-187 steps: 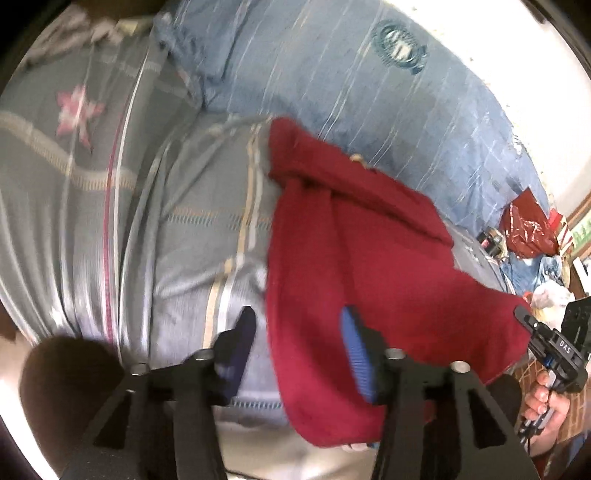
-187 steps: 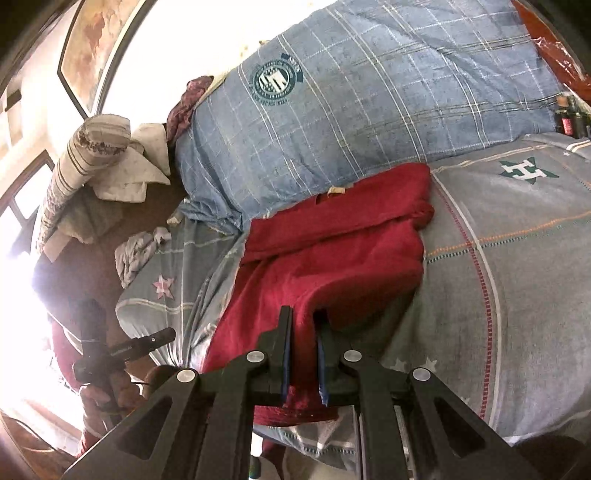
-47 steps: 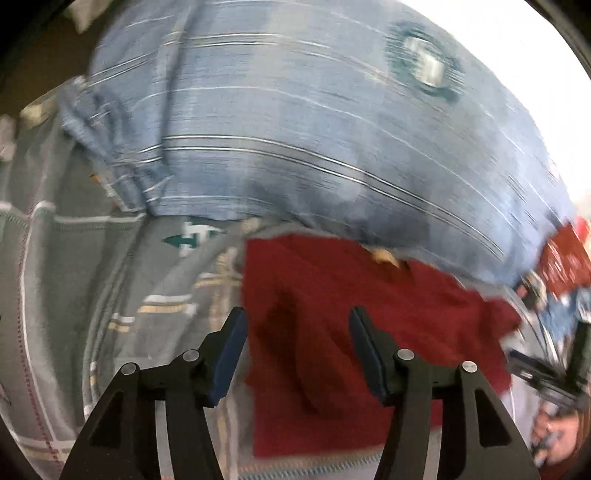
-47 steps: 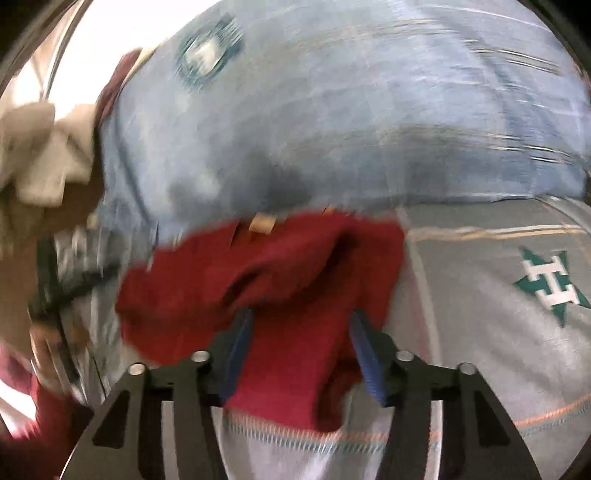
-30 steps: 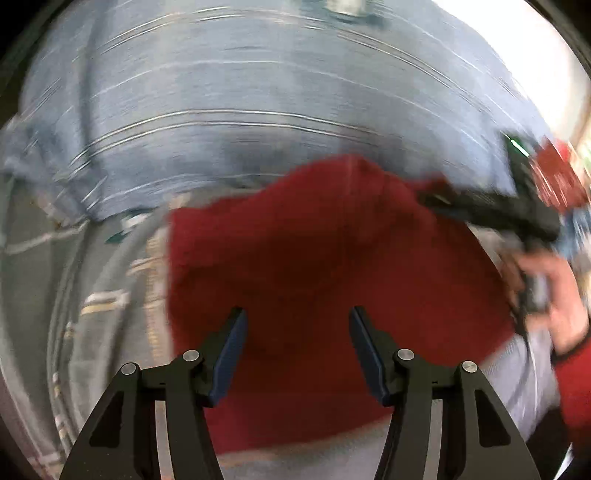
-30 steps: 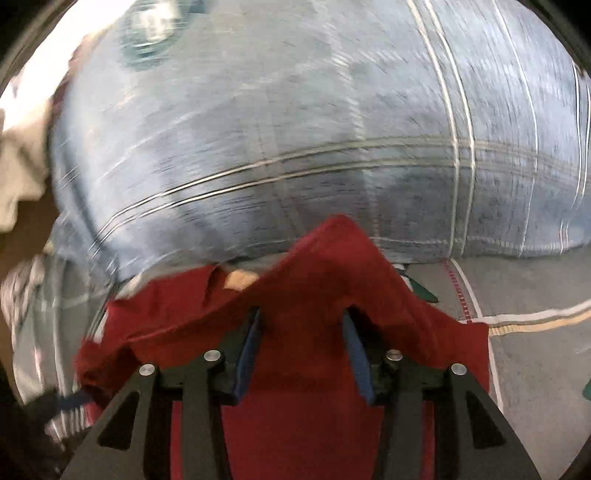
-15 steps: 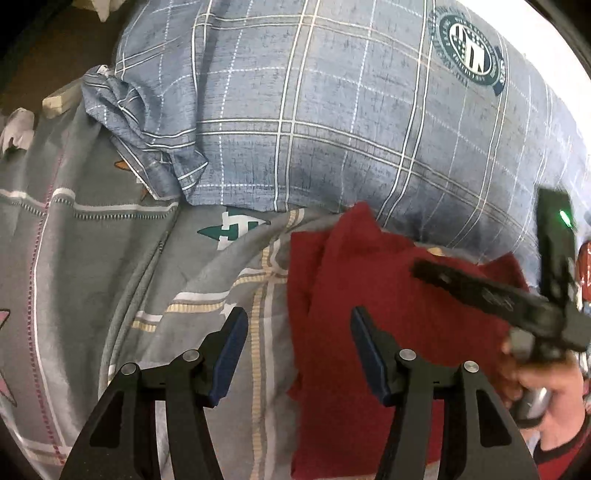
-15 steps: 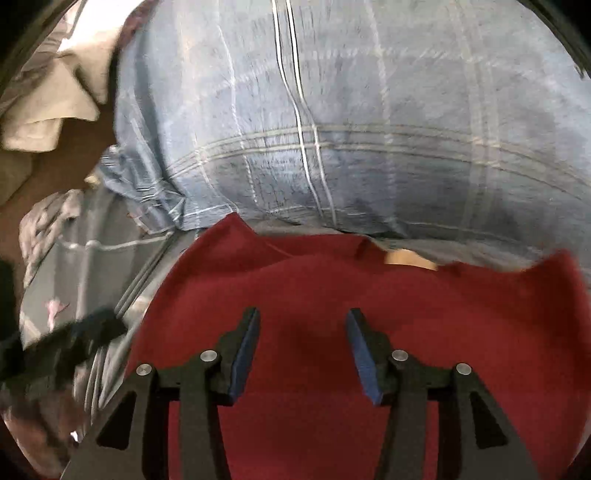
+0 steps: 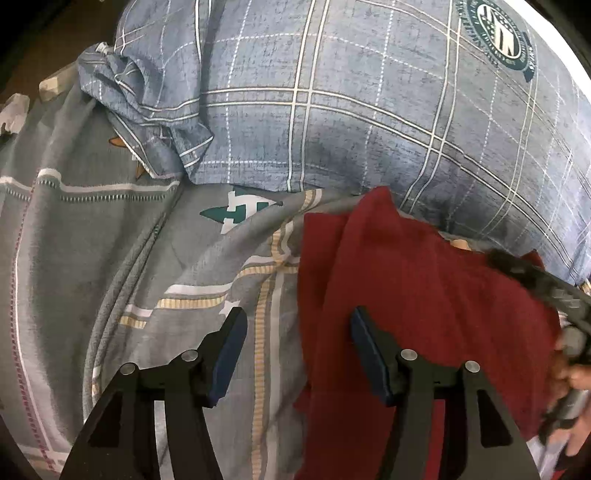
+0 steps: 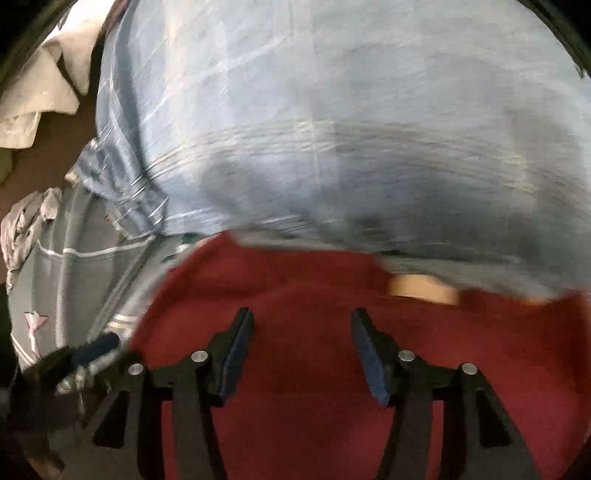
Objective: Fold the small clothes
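A dark red garment (image 9: 424,314) lies folded on the grey bedsheet (image 9: 110,266), against a blue checked pillow. My left gripper (image 9: 297,325) hangs open over the garment's left edge, one finger above the sheet and the other above the red cloth. In the right wrist view my right gripper (image 10: 301,325) is over the middle of the red garment (image 10: 314,291). Its jaws are opening and the pads press on nothing. A tan neck label (image 10: 421,288) shows at the far edge. Each gripper appears blurred in the other's view: right gripper (image 9: 535,280), left gripper (image 10: 92,350).
The big blue checked pillow (image 9: 369,110) with a round emblem (image 9: 502,33) blocks the far side. The grey sheet has star prints (image 9: 240,214). White cloths (image 10: 40,85) lie at the upper left over a brown floor. A hand (image 9: 576,373) holds the right gripper.
The right gripper let go of the raised red fold and its jaws widened; the cloth now lies flat. The left gripper shifted to the garment's left edge.
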